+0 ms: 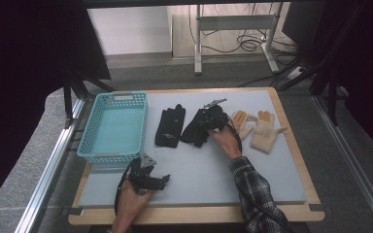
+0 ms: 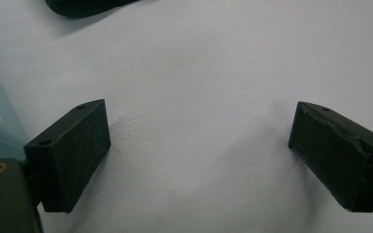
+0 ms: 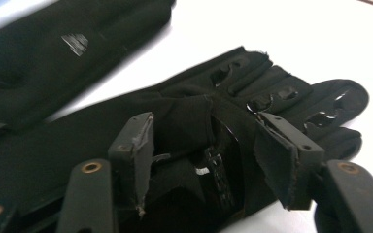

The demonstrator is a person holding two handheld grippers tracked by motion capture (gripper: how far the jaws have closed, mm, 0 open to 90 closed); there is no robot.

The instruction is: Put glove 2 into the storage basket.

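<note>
Grey matting (image 1: 213, 174) covers our tabletop; beyond the teal basket (image 1: 114, 127), cables litter the floor. Our left claw (image 2: 199, 155) gapes; our right claw (image 3: 204, 160) pinches a black glove (image 3: 184, 121).

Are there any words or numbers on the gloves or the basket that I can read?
None can be read.
Left black glove: a small pale striped mark, no letters.
Right black glove, between the right claw jaws: shiny marks, too blurred to read.
Basket: no writing seen.
</note>
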